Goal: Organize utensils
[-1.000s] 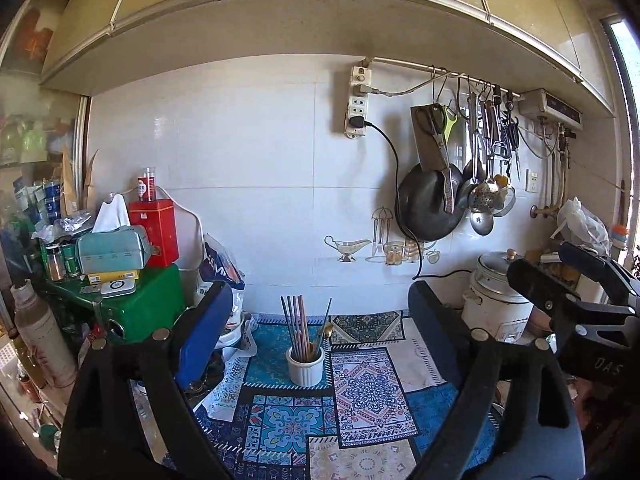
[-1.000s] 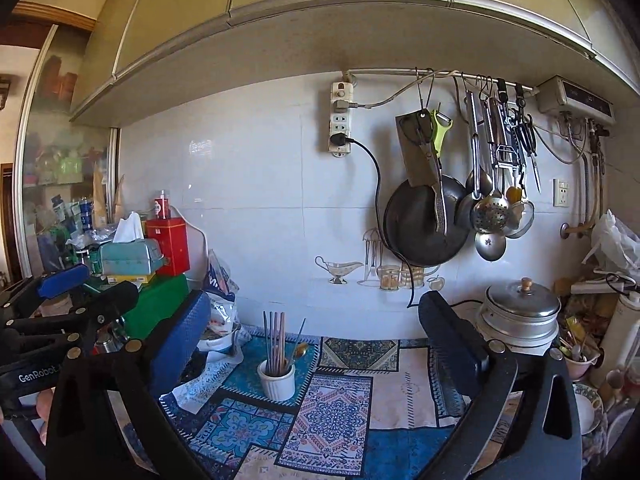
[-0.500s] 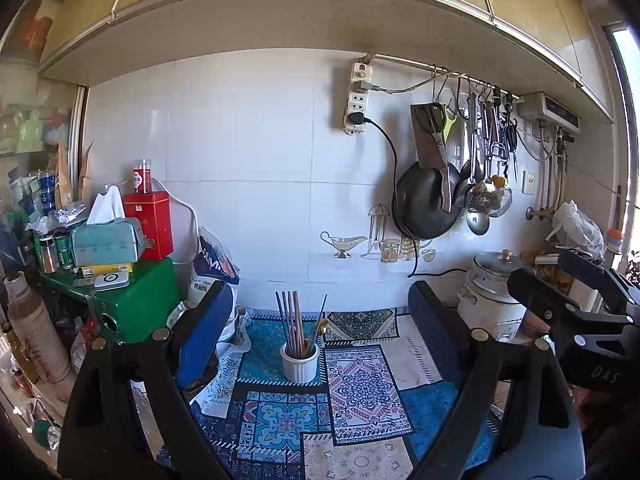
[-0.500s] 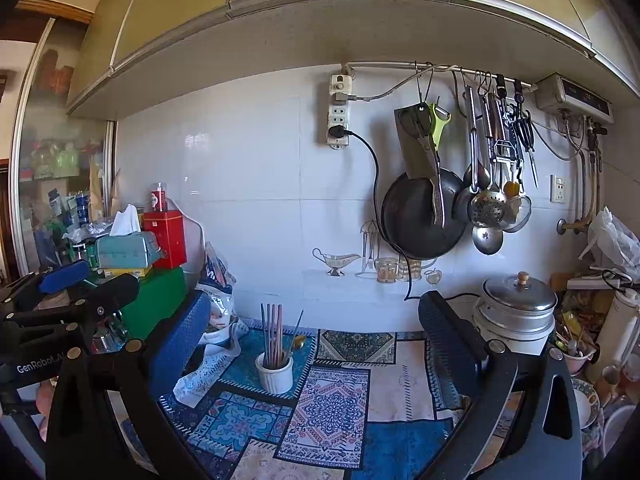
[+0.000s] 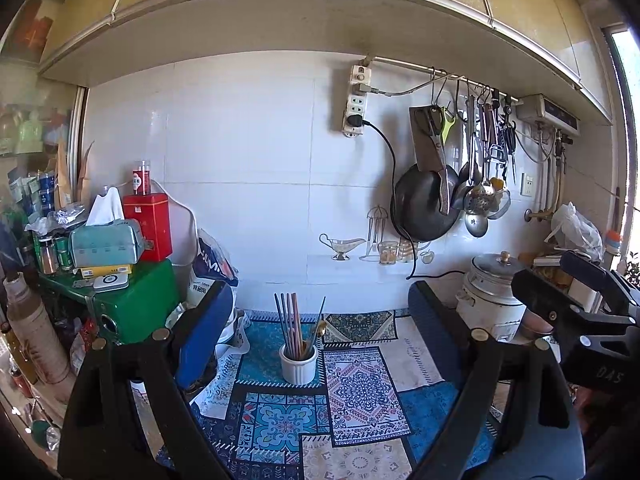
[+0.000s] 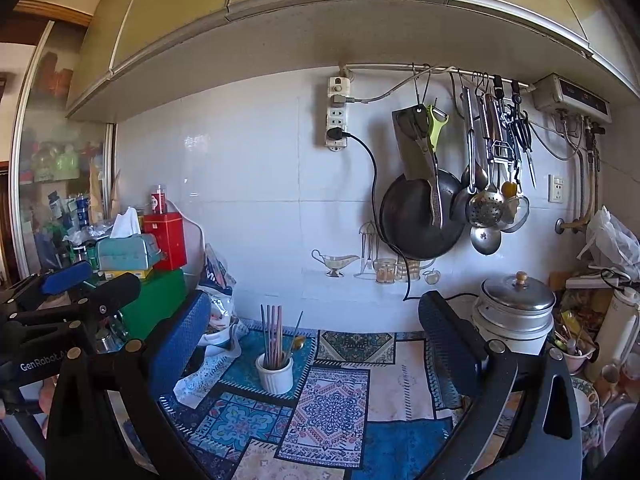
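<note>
On patterned mat (image 5: 352,396), white cup (image 5: 298,364) holds chopsticks (image 5: 289,326), spoon upright. We hold left gripper (image 5: 320,328), right gripper (image 6: 314,338) agape, empty, well back; stage unclear.

One white utensil cup (image 5: 298,363); one black pan (image 5: 426,205); one rice cooker (image 5: 494,294); one red tin (image 5: 146,222); one tissue box (image 5: 105,242); two grippers.
</note>
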Demonstrator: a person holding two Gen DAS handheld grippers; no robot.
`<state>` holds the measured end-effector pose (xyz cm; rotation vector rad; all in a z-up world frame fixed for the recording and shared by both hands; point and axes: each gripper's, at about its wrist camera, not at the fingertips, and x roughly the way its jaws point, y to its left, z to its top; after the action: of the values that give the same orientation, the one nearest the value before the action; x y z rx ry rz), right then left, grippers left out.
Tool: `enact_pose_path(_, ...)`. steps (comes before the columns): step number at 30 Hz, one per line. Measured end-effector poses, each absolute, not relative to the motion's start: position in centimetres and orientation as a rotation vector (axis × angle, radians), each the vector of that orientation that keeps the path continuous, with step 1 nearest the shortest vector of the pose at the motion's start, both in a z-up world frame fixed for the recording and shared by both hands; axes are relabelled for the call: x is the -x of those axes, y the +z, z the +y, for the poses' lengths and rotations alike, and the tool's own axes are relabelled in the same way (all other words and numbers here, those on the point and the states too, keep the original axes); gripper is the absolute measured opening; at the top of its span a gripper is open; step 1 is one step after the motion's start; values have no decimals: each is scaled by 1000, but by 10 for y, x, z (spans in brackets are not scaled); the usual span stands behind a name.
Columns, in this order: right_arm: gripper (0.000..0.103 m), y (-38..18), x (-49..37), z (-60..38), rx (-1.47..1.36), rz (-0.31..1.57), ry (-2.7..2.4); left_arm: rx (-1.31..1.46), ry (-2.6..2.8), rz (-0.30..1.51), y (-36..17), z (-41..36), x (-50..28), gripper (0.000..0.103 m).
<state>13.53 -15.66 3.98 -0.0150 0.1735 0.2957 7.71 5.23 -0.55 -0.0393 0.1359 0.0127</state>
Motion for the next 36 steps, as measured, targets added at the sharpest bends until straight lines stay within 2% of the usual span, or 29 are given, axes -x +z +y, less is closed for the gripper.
enact_pose_path(36,103,44,-138,-158,-9,161,322,51,1,119,1,50,-74,89)
